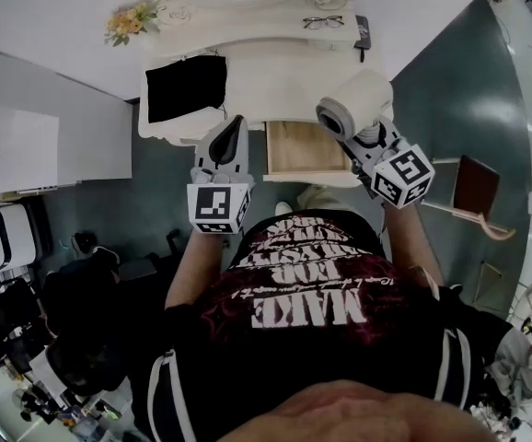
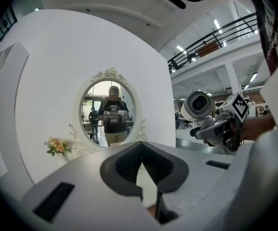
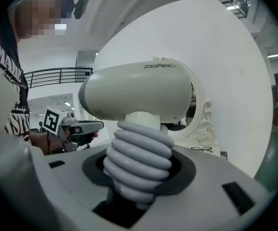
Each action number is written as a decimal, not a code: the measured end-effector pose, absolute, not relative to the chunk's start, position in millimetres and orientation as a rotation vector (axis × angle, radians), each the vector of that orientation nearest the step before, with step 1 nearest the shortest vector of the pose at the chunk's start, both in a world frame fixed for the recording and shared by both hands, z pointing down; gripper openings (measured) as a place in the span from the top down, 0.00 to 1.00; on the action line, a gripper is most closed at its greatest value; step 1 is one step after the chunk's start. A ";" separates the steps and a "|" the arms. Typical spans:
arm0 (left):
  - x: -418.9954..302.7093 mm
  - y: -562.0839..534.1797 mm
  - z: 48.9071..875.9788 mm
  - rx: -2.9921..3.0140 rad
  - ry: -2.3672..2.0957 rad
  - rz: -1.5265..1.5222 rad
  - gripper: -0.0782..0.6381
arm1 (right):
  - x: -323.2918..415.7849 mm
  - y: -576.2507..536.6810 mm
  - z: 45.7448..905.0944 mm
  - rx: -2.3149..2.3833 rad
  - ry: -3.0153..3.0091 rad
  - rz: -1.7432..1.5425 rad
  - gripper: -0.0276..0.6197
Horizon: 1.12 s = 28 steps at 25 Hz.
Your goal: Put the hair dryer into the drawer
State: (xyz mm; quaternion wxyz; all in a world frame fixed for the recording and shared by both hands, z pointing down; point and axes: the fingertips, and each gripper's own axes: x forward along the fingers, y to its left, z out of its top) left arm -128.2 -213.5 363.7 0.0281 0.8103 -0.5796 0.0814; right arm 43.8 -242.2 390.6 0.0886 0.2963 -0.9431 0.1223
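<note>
Grey ribbed handle (image 3: pixel 138 160) sits clamped between the jaws of my right gripper (image 3: pixel 140 177). The jaws stand partway apart and pinch it from both sides. The cream dryer (image 3: pixel 138 91) stands upright above them, its barrel lying crosswise.

On the head view, the dryer (image 1: pixel 355 102) is up in the air in the right gripper (image 1: pixel 369 139), by the right edge of the open drawer (image 1: pixel 305 148) (pale wood bottom showing).

My left gripper (image 2: pixel 142 161) has its jaws closed together, tips meeting, nothing gripped. It points toward the oval mirror (image 2: pixel 110 110), with flowers (image 2: pixel 57 146) low to the mirror's left. From the head view, the left gripper (image 1: pixel 230 141) hangs just left of the drawer, at the front edge of the white vanity (image 1: pixel 275 76).

Both grippers are side by side and apart, with the drawer between them. Glasses (image 1: pixel 323 22) lie at the vanity's back.
</note>
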 end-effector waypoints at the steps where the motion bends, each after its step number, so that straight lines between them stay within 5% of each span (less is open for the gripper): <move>1: -126.4 -216.4 364.1 2.506 -1.782 0.254 0.89 | 42.8 -246.5 393.8 0.874 -2.804 0.369 0.66; 28: -125.9 -255.5 396.0 2.382 -1.857 0.285 0.89 | 23.0 -284.1 532.0 0.503 -2.627 0.627 0.66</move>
